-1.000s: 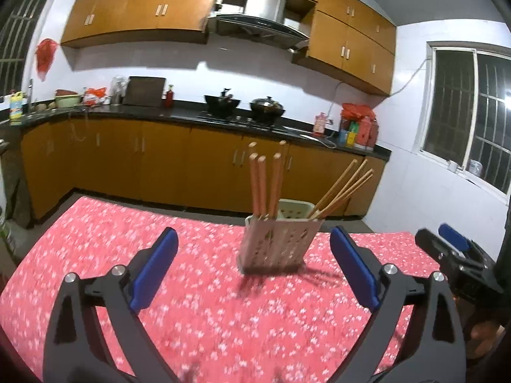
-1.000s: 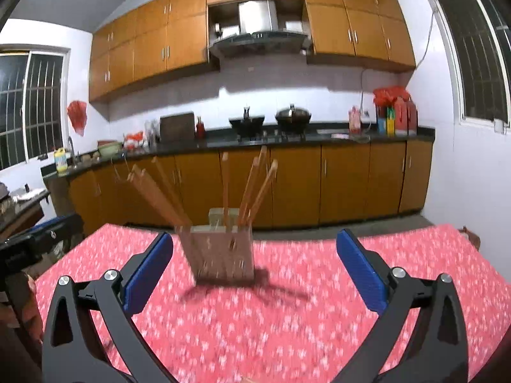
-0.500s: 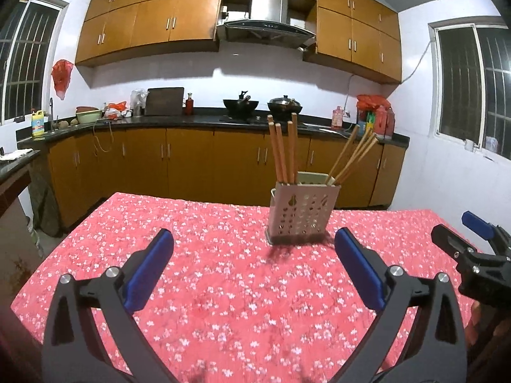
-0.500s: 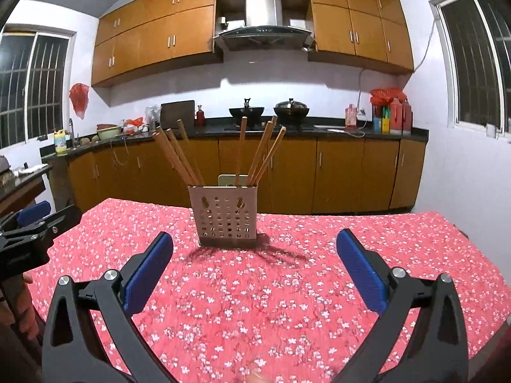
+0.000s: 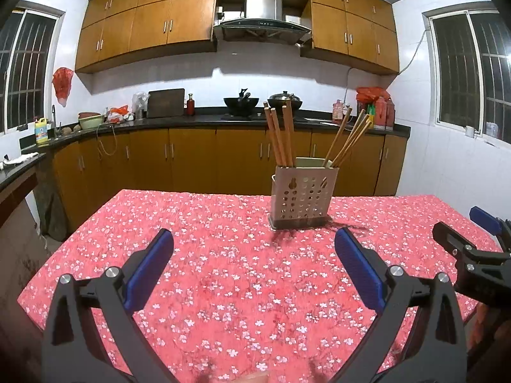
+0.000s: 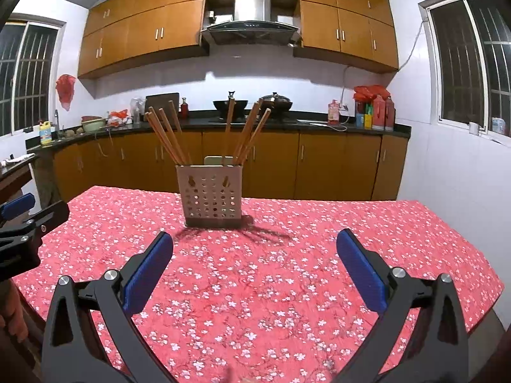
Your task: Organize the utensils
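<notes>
Both grippers hung open and empty before the beige perforated plastic utensil holder (image 5: 302, 195).
Its upright wooden chopsticks (image 6: 166, 136) stood ahead, right of the left gripper (image 5: 254, 263) and left of the right gripper (image 6: 254, 266).

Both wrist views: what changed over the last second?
Both grippers, left and right, pulled back and levelled out, so the utensil holder looks farther off. Jaws stayed open and empty; chopsticks stayed in the holder on the red tablecloth.
</notes>
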`<state>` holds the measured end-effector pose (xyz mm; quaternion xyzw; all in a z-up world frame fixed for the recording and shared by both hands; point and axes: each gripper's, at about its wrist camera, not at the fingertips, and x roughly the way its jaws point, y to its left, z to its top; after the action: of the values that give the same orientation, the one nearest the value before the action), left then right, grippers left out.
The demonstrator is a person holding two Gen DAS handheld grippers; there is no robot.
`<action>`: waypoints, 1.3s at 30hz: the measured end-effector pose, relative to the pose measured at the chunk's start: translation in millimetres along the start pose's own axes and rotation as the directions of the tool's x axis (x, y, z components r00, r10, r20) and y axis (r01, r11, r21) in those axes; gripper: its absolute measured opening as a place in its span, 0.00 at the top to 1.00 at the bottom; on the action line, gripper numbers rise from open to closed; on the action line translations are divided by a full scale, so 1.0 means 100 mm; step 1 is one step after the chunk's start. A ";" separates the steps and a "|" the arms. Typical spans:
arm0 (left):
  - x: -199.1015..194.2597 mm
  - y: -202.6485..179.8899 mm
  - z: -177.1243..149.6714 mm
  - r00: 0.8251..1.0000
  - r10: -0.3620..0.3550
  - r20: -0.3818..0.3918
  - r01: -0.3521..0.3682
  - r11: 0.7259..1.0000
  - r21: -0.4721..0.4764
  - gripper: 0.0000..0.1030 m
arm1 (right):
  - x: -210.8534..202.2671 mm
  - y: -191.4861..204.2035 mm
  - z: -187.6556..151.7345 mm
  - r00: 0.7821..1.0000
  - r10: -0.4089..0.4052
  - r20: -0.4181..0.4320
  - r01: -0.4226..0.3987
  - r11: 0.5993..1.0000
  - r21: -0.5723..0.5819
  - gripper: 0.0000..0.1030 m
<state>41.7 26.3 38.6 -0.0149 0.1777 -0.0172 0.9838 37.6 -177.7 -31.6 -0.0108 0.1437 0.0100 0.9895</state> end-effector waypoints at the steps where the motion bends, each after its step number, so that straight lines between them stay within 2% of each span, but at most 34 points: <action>1: 0.00 0.01 -0.01 1.000 0.000 -0.001 0.000 1.000 -0.001 0.04 | 0.00 0.00 -0.01 1.000 -0.005 0.000 0.005 1.000 -0.001 0.02; 39: 0.05 -0.02 -0.08 1.000 -0.005 -0.023 0.005 1.000 0.007 0.04 | 0.06 -0.04 -0.07 1.000 0.003 -0.030 -0.002 1.000 0.019 0.02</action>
<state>43.4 23.6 29.3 -0.0117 0.1886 -0.0204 0.9818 41.2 -182.2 -39.7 -0.0016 0.1585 0.0097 0.9873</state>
